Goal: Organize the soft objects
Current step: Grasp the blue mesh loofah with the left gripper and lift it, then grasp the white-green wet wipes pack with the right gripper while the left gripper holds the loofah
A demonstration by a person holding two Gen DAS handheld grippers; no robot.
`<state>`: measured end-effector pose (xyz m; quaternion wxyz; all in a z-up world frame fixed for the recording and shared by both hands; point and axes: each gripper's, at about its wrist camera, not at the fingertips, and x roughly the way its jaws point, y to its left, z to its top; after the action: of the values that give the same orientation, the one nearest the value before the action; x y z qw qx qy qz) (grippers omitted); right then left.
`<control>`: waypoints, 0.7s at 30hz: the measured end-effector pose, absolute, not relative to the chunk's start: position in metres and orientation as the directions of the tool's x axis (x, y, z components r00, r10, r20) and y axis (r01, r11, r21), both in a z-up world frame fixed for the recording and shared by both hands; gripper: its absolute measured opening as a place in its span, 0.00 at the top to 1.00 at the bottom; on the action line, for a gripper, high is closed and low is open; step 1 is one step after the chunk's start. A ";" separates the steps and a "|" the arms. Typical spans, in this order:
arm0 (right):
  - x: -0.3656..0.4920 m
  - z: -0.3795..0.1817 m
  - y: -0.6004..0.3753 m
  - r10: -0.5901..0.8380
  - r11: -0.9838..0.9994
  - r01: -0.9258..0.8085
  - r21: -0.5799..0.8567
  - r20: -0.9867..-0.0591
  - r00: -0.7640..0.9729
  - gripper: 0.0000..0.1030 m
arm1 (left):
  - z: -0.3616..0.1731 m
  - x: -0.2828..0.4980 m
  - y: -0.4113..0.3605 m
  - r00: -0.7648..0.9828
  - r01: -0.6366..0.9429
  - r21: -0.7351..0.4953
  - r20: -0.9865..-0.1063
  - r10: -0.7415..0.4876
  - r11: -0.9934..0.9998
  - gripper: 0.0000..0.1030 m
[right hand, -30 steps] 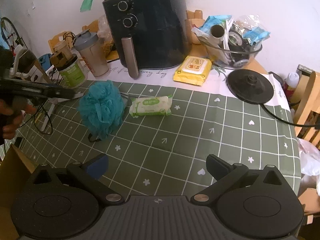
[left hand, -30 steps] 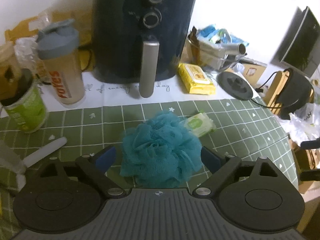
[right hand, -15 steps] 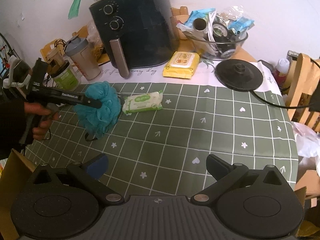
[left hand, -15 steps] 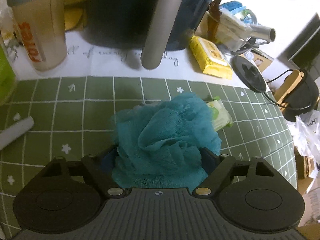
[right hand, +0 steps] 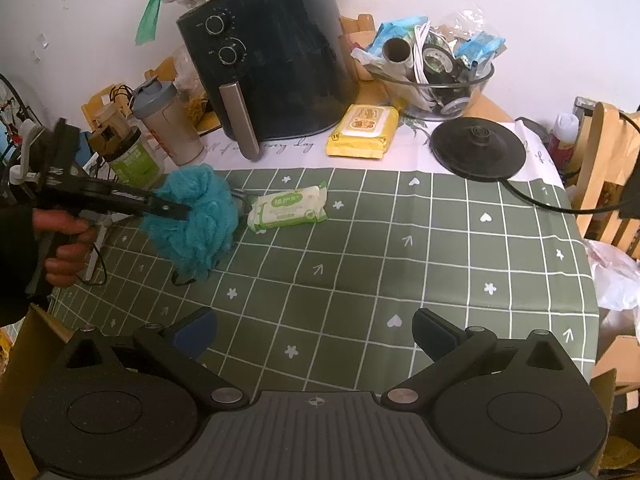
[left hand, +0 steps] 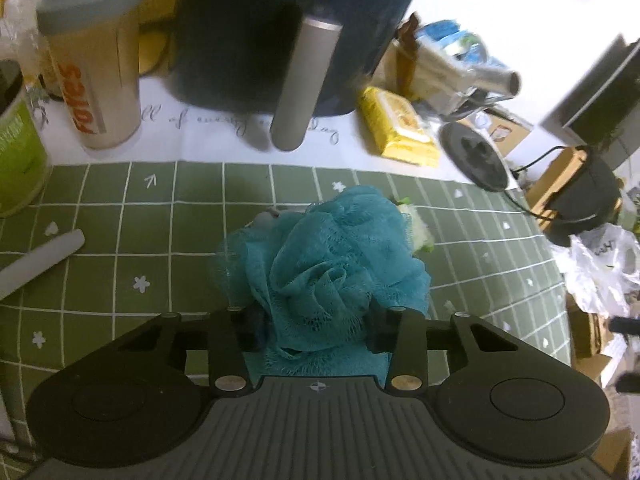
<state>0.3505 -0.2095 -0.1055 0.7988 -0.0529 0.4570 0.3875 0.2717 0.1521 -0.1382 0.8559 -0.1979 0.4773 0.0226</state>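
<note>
A teal mesh bath sponge (left hand: 328, 264) sits between the fingers of my left gripper (left hand: 316, 328), which is shut on it. In the right wrist view the sponge (right hand: 196, 216) is squeezed by the left gripper (right hand: 176, 210), just above the green checked tablecloth (right hand: 400, 248). A green-and-white wipes pack (right hand: 288, 210) lies just right of the sponge; in the left wrist view only its edge (left hand: 416, 228) shows behind the sponge. My right gripper (right hand: 316, 328) is open and empty over the table's near side.
A dark air fryer (right hand: 272, 60), a shaker bottle (right hand: 168, 120), a green tub (right hand: 134, 160), a yellow wipes pack (right hand: 364, 130), a glass bowl of clutter (right hand: 440, 76) and a black kettle base (right hand: 478, 148) line the back. A white stick (left hand: 40, 256) lies left.
My left gripper moved forward around the teal sponge and shut on it, squeezing it narrower. The right gripper stayed open and shifted only slightly.
</note>
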 end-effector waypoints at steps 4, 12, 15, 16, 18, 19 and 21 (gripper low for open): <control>0.351 -0.106 -0.206 0.577 0.682 -0.681 0.267 -0.768 0.277 0.00 | -0.119 0.257 0.144 0.578 -0.206 -0.316 -0.803 -0.145 0.926 0.61; 0.358 -0.108 -0.194 0.588 0.649 -0.716 0.257 -0.767 0.257 0.00 | -0.088 0.220 0.134 0.620 -0.200 -0.312 -0.774 -0.126 0.929 0.61; 0.362 -0.111 -0.187 0.595 0.629 -0.734 0.256 -0.766 0.243 0.00 | -0.079 0.205 0.133 0.632 -0.210 -0.312 -0.767 -0.115 0.926 0.61; 0.364 -0.112 -0.185 0.596 0.623 -0.740 0.253 -0.767 0.240 0.00 | -0.076 0.200 0.132 0.636 -0.214 -0.312 -0.764 -0.110 0.926 0.61; 0.368 -0.115 -0.178 0.595 0.607 -0.757 0.240 -0.770 0.232 0.00 | -0.070 0.189 0.132 0.646 -0.225 -0.318 -0.756 -0.103 0.921 0.61; 0.370 -0.116 -0.174 0.594 0.596 -0.769 0.230 -0.771 0.230 0.00 | -0.068 0.185 0.132 0.651 -0.230 -0.321 -0.752 -0.100 0.919 0.61; 0.373 -0.120 -0.165 0.592 0.575 -0.792 0.206 -0.773 0.228 0.00 | -0.063 0.176 0.132 0.661 -0.242 -0.327 -0.745 -0.091 0.913 0.61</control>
<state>0.3729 -0.1650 -0.1195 0.7751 -0.1161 0.4319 0.4464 0.1759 0.1322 -0.0633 0.8883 -0.2038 0.4093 0.0425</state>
